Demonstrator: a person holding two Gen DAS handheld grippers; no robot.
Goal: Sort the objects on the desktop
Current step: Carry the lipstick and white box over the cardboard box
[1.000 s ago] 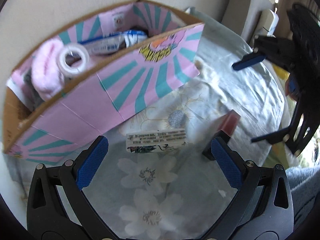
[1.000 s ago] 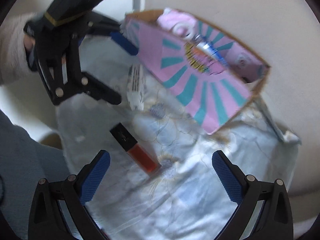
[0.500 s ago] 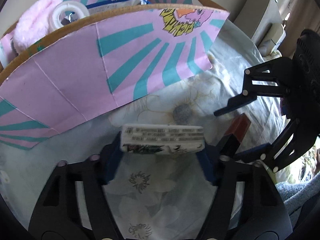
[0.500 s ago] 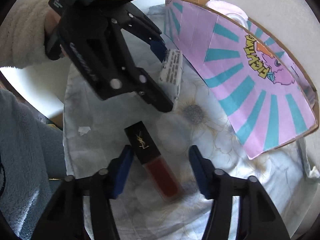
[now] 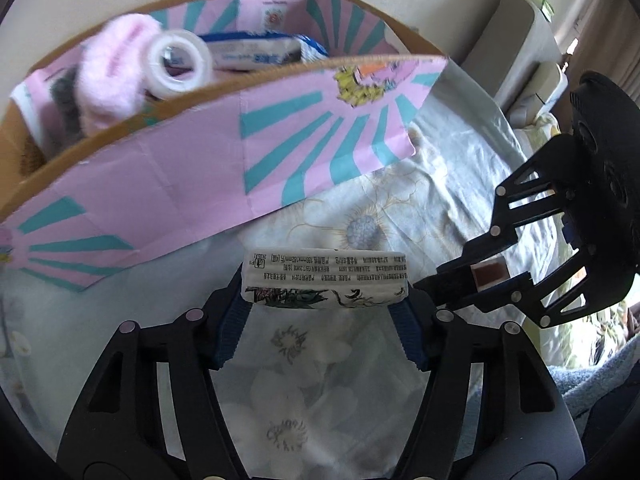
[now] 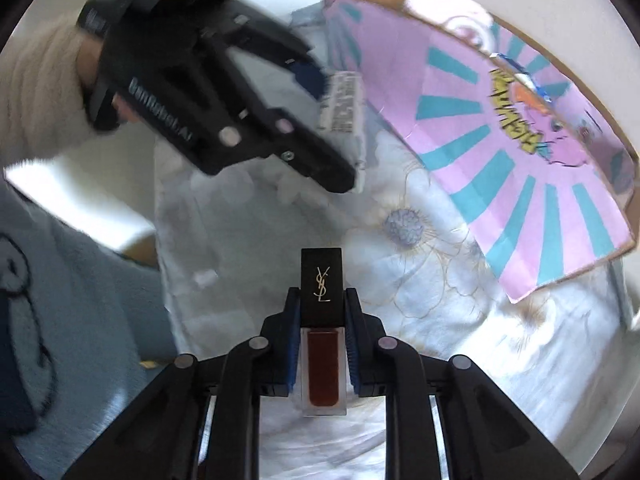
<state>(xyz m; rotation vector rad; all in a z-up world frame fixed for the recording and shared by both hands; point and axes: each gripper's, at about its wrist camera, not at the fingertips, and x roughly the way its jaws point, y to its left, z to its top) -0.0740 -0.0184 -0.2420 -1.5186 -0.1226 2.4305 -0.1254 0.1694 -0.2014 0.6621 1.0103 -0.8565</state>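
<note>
Tissue pack (image 5: 326,280) gripped crosswise in left tool (image 5: 325,312); lip-gloss tube (image 6: 322,332) lengthwise between closing right tool (image 6: 322,344) pads; box (image 5: 224,184) ahead.

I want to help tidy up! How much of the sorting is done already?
Done: the box already holds a tape roll, a fluffy pink thing and a blue packet.
In hand: the left gripper grips a tissue pack; the right gripper is closing on a lip tint.
Left: putting both in the box.
</note>
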